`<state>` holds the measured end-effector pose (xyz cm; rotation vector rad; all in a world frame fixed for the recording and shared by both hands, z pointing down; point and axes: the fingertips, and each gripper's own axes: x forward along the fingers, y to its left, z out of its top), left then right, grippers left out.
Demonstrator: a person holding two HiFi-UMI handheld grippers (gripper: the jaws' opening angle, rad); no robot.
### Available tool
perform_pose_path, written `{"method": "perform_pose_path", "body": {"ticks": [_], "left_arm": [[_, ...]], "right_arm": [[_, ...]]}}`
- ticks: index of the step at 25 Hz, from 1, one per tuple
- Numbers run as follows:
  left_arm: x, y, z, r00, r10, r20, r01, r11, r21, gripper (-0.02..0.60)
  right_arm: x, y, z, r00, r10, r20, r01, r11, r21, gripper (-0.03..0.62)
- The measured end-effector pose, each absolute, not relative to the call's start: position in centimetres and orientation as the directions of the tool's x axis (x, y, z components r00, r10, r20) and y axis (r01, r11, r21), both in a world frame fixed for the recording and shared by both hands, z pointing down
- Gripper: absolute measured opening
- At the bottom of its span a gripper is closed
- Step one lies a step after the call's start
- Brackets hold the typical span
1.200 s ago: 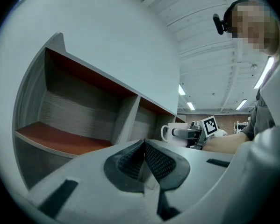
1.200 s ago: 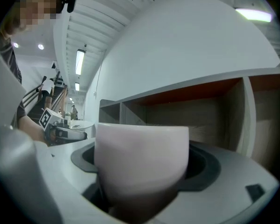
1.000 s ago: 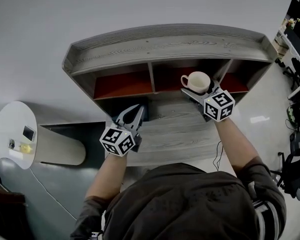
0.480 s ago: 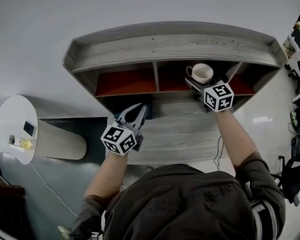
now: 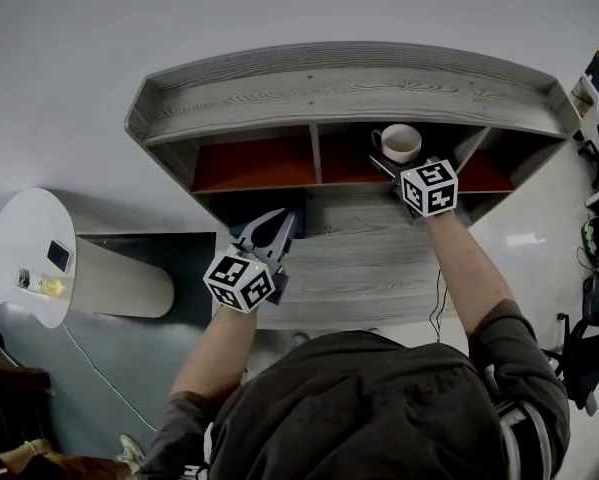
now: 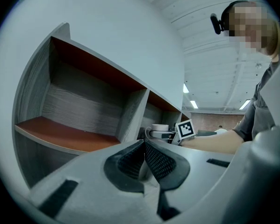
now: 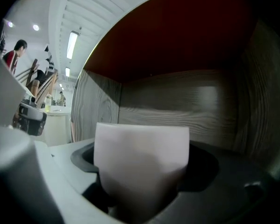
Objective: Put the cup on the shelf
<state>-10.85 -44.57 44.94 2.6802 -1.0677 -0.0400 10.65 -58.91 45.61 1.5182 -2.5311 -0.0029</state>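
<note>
A white cup (image 5: 400, 142) with its handle to the left sits between the jaws of my right gripper (image 5: 393, 162), which is shut on it. Gripper and cup are at the mouth of the middle compartment of the grey wooden shelf (image 5: 339, 86). In the right gripper view the cup (image 7: 142, 162) fills the space between the pads, with the red ceiling and grey back wall of the compartment behind it. My left gripper (image 5: 284, 218) hangs over the desk, pads together and empty. From the left gripper view the cup (image 6: 159, 128) shows far off beside the divider.
The shelf has three compartments with red floors, split by upright dividers (image 5: 317, 153). The grey desk top (image 5: 359, 258) lies below it. A round white table (image 5: 24, 263) with small items stands at the left. A person (image 7: 13, 52) stands far behind.
My right gripper has carried the cup farther into the middle compartment and a little lower. The left gripper has stayed where it was.
</note>
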Motion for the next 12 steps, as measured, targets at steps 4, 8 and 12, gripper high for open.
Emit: {"method": "perform_pose_path", "body": {"ticks": [4,8,12], "left_arm": [[-11.0,-44.6,45.0,0.73,-0.68,0.067,-0.672,-0.697,0.251,0.003],[-10.9,-44.4,45.2,0.733,-0.676,0.068,-0.668,-0.698,0.257,0.003],[-10.9,-44.1,45.4,0.736,-0.673,0.072,-0.664,-0.698,0.267,0.003]], "right_arm": [[10.6,-59.4,46.3,-0.45,-0.864,0.225,-0.879,0.473,0.059,0.46],[10.8,-59.5,46.5,-0.431,-0.868,0.248,-0.892,0.452,0.029,0.462],[11.1,-59.2,46.9,-0.409,-0.869,0.28,-0.9,0.435,0.036,0.461]]}}
